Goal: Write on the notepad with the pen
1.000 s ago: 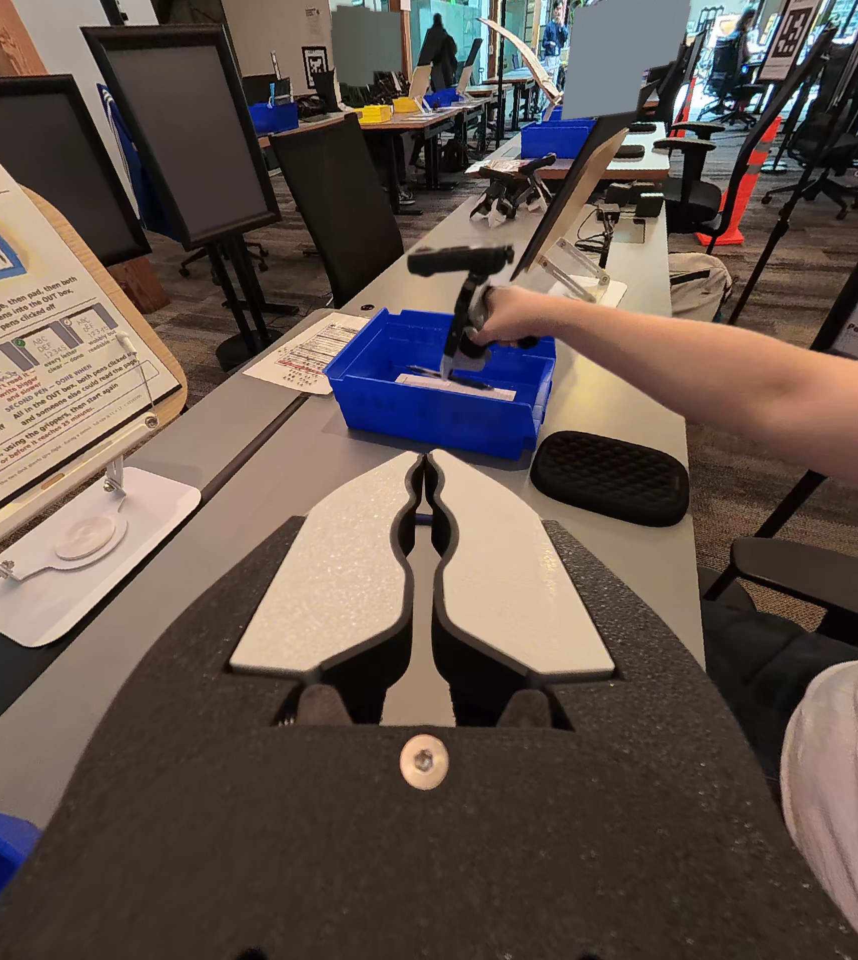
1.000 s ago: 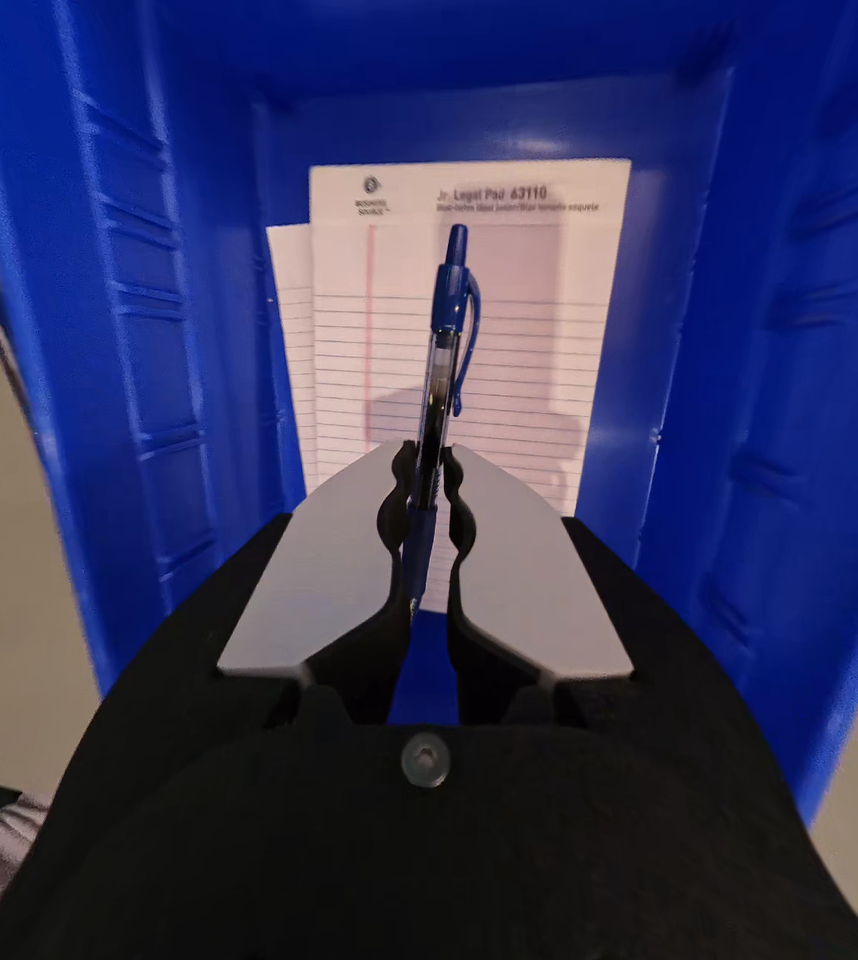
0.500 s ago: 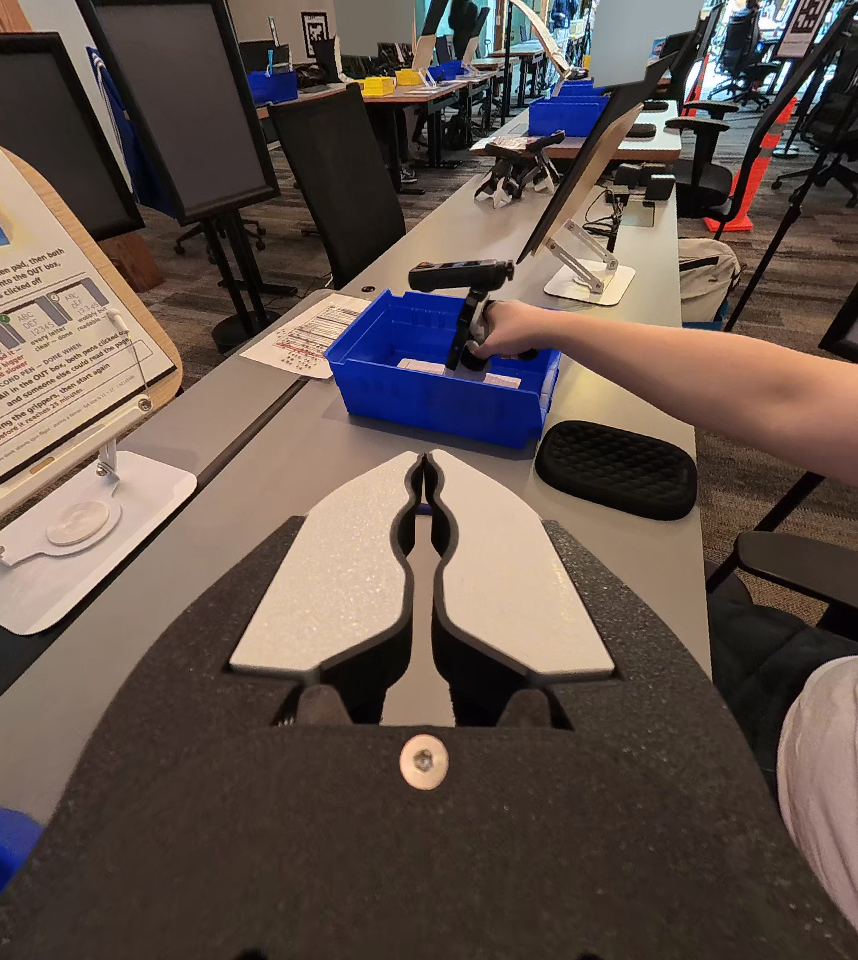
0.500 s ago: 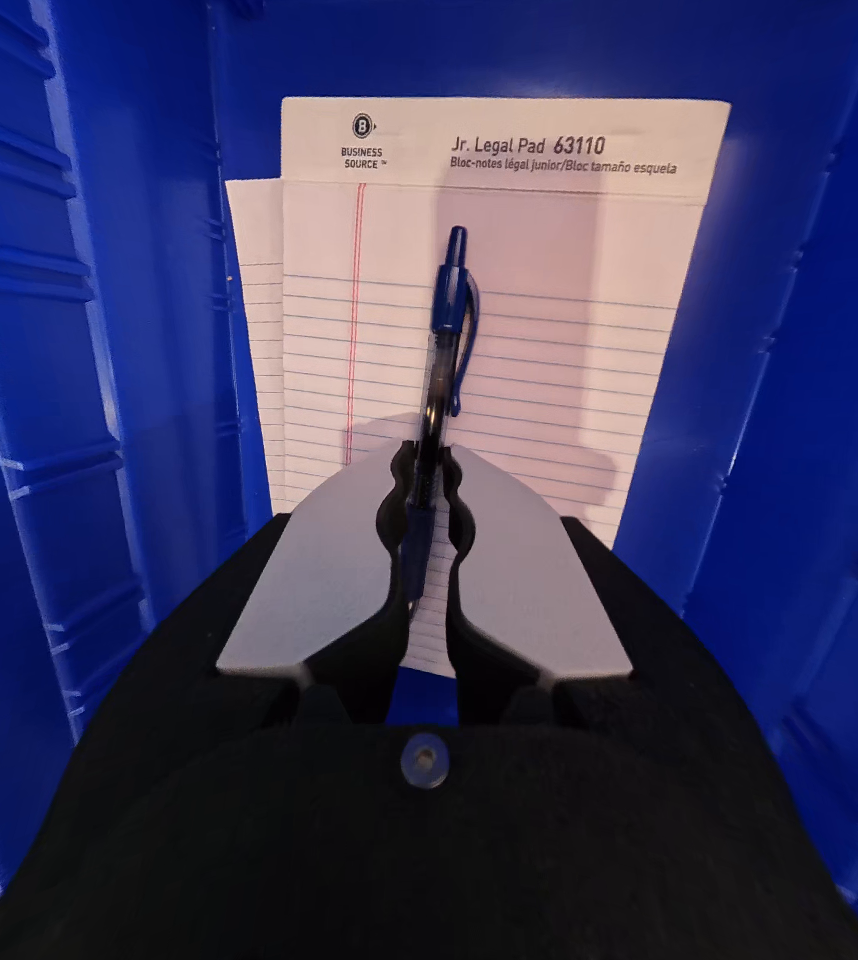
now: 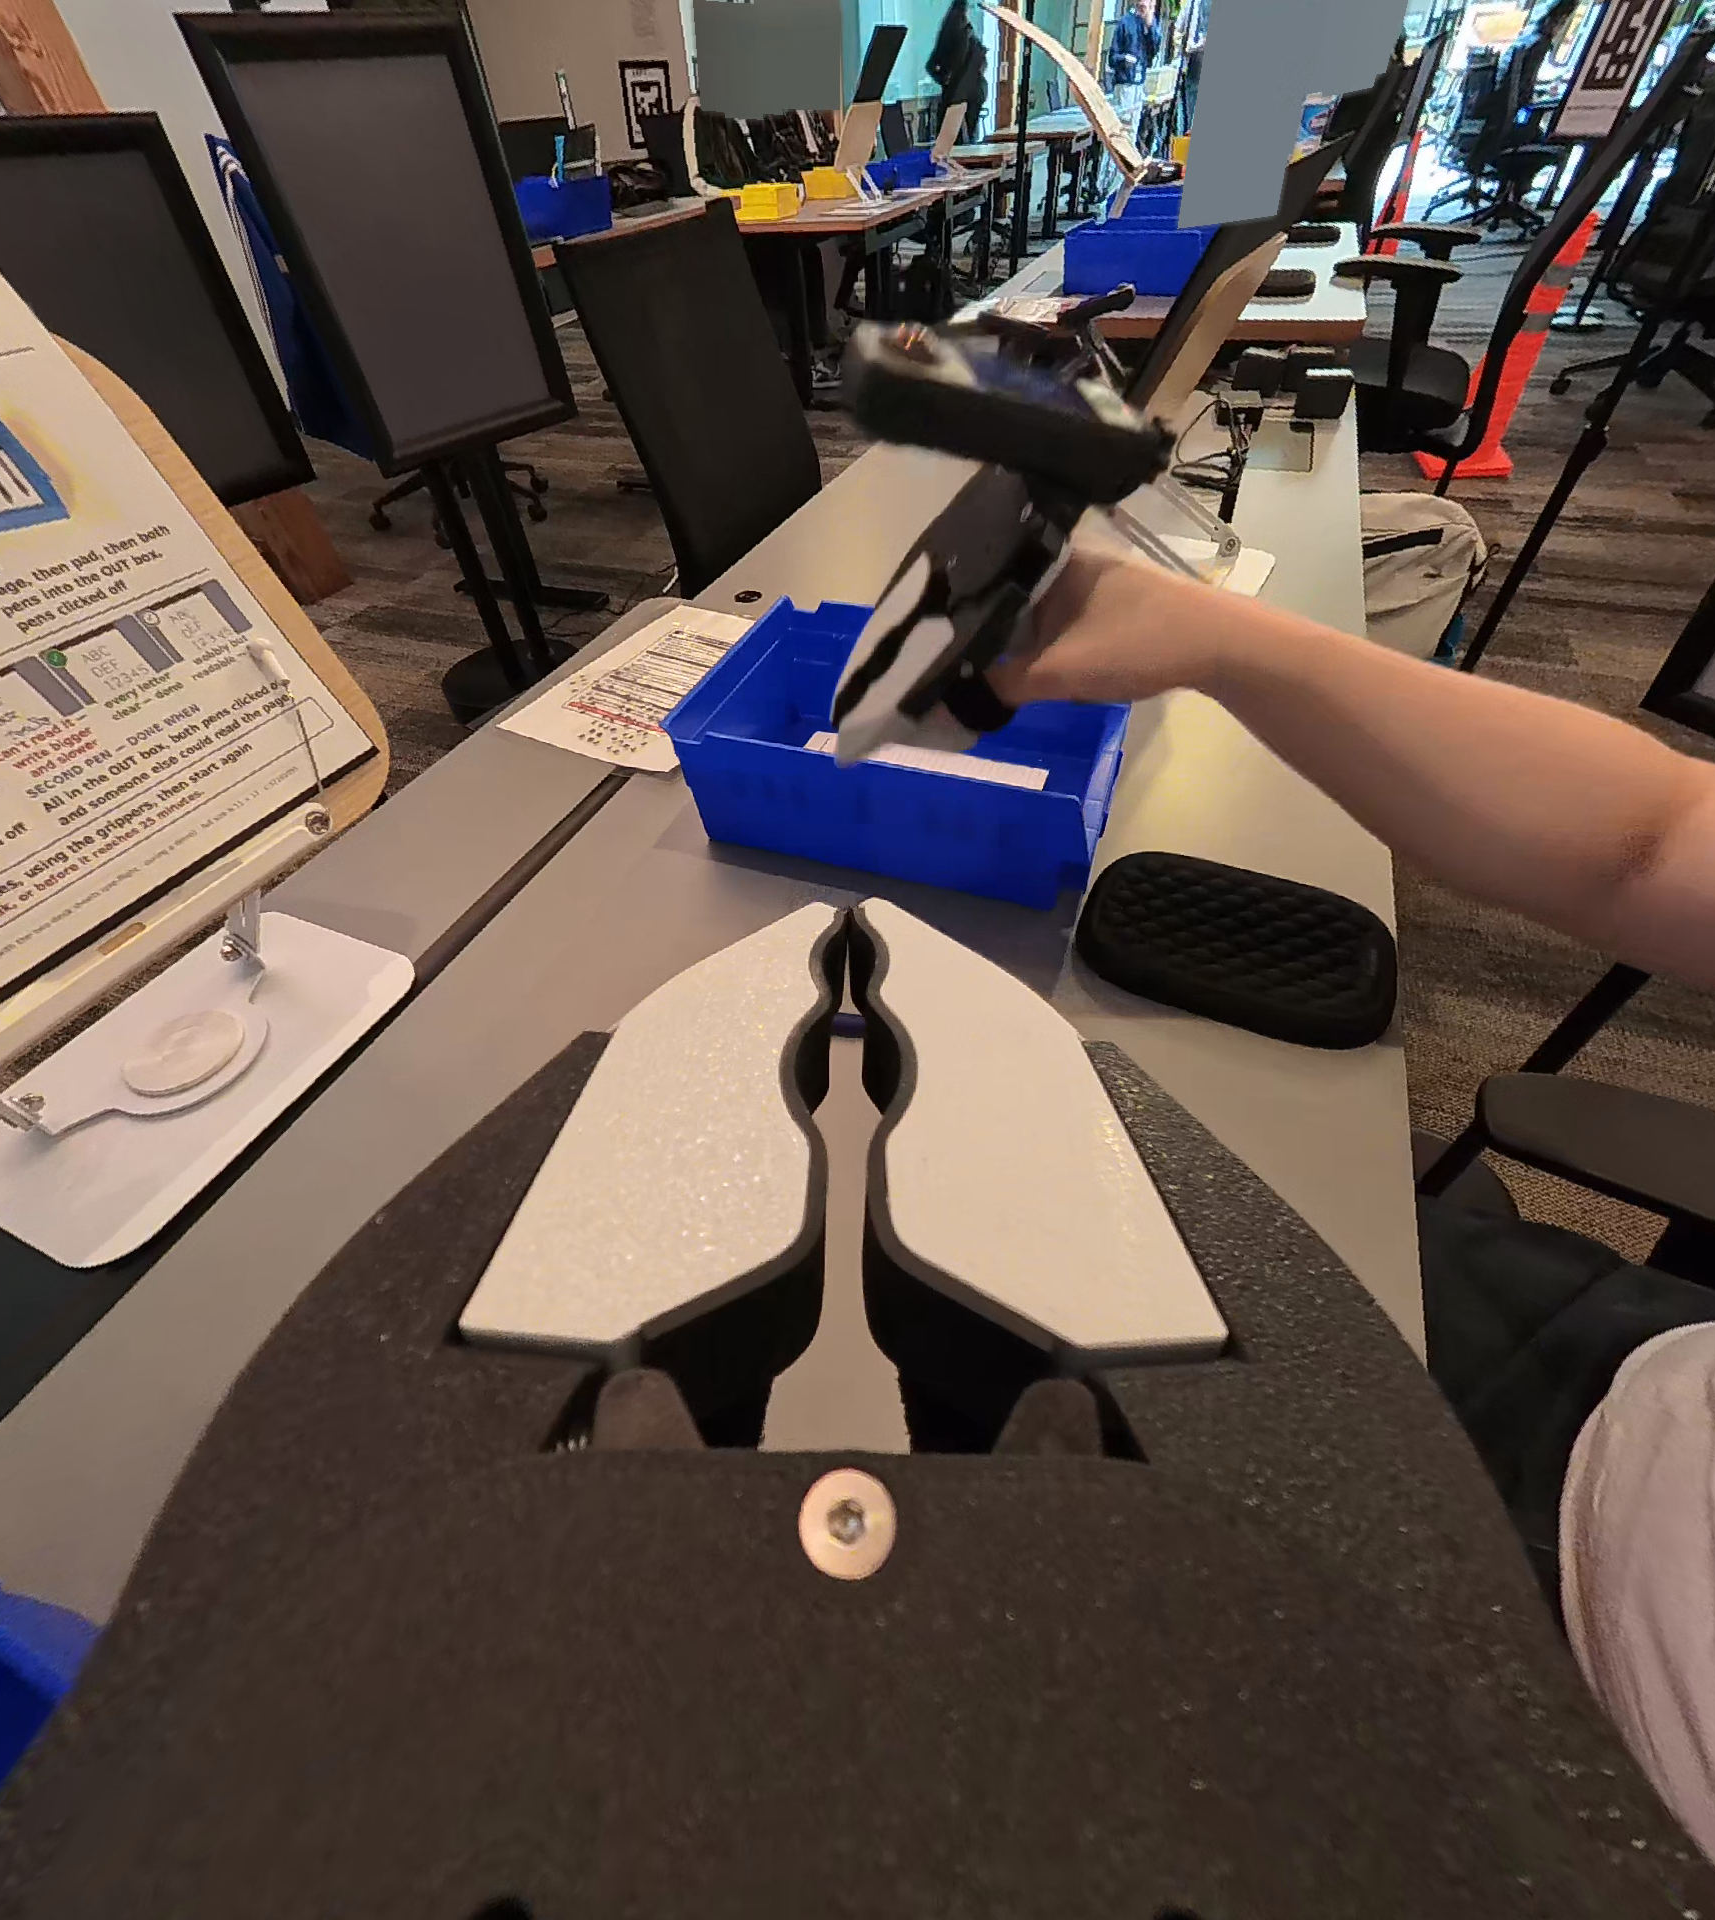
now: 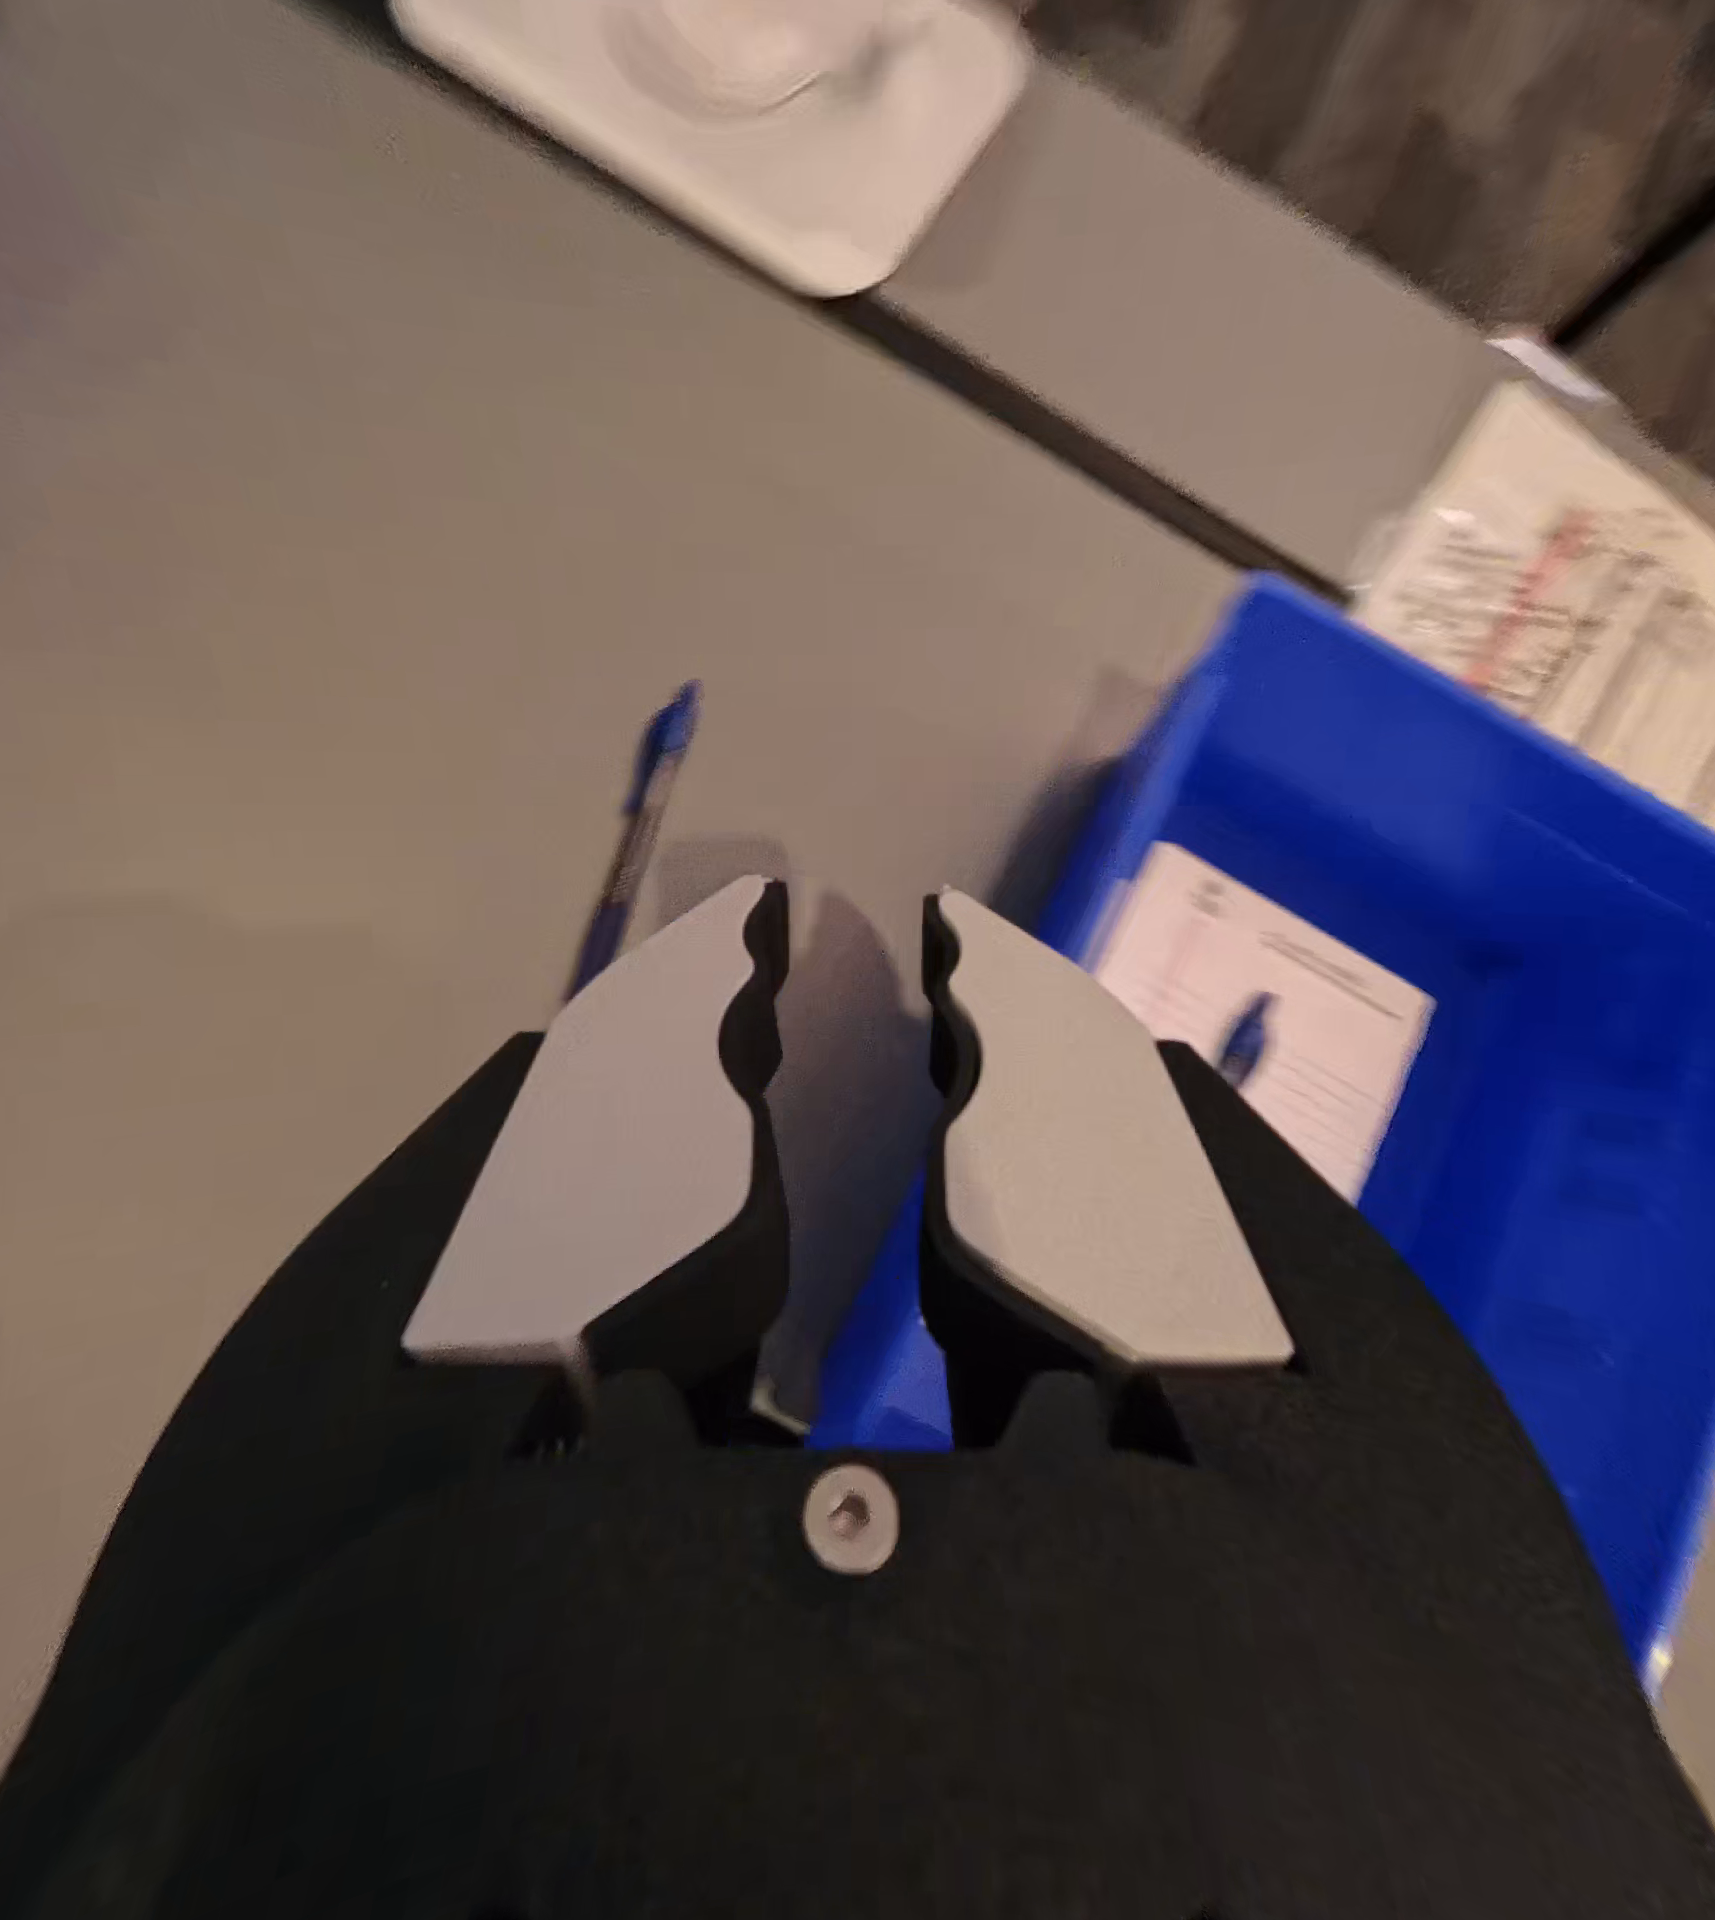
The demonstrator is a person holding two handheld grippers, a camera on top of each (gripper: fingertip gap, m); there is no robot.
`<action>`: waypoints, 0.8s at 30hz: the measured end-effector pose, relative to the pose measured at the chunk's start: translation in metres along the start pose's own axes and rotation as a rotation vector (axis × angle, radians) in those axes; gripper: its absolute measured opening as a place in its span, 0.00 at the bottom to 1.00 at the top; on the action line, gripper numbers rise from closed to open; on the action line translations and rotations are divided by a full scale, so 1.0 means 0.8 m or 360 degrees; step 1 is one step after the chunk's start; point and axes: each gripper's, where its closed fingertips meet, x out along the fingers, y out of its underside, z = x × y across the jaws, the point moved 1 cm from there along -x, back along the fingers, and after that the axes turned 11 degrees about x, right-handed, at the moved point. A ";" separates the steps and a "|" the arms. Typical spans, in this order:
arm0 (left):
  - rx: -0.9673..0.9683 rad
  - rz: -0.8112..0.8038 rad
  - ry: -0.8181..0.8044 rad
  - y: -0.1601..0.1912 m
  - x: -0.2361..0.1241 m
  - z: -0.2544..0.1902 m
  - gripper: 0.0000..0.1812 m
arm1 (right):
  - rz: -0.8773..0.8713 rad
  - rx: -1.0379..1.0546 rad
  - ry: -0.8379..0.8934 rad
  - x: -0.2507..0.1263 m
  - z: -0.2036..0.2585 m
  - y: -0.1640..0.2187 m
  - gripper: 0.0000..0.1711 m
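Our left gripper hangs low over the bench, fingers together with nothing between them. A pen lies on the bench beside the blue bin; the notepad lies inside with a second pen on it. Our outstretched right arm tilts the right gripper above the bin's edge, fingers apart.

The bin is glossy blue plastic, the notepad matt lined paper. Left tongs have speckled, grainy grey faces in rough black foam. The tabletop is smooth matt grey; the pad quilted black.
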 end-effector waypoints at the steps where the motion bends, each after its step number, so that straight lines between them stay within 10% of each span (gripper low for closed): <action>1: -0.0005 0.0001 -0.0002 0.001 -0.001 0.001 0.00 | 0.0091 -0.0052 -0.0027 0.013 0.024 0.006 0.15; 9: -0.0005 -0.0010 -0.0003 -0.001 -0.008 0.000 0.00 | 0.0565 0.0000 -0.0162 0.151 0.097 0.079 0.20; 24: -0.0004 -0.0011 0.0020 0.001 -0.007 0.000 0.00 | 0.0671 0.0046 -0.0226 0.176 0.090 0.086 0.06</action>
